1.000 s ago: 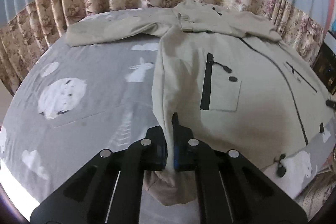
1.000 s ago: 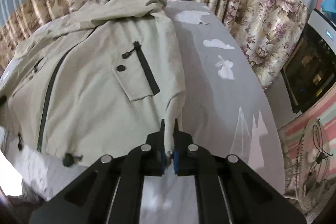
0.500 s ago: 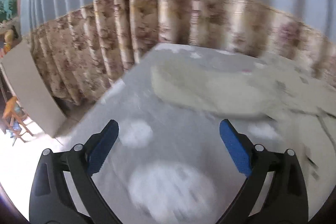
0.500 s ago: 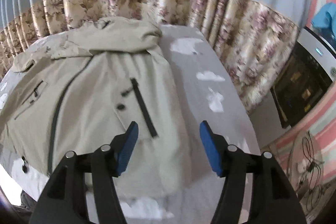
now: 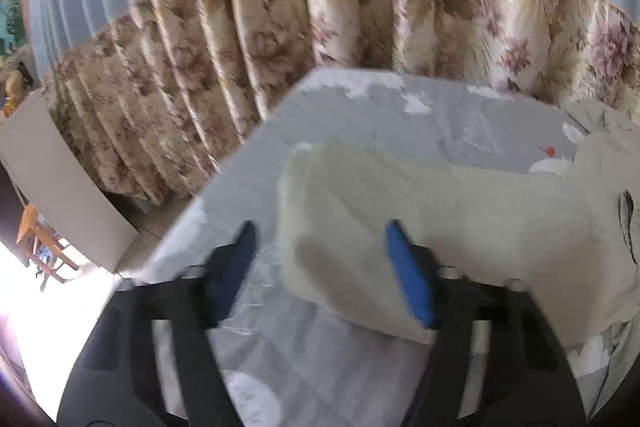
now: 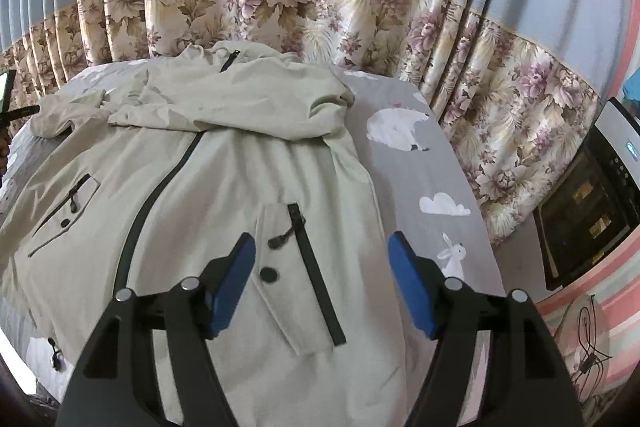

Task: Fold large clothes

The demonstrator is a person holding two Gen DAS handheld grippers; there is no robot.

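Our left claw [image 5: 320, 267] hangs with fingers spread wide and empty over the outstretched sleeve [image 5: 400, 211], whose cuff end lies nearest the bed's [image 5: 360, 115] left corner (blur hides the detail); we judge the sleeve is next to be folded inward. Our right claw [image 6: 322, 281] gapes empty above the beige jacket [image 6: 224, 187], spread front-up on the rabbit-print sheet [image 6: 432, 187], likely so its panels fold cleanly.
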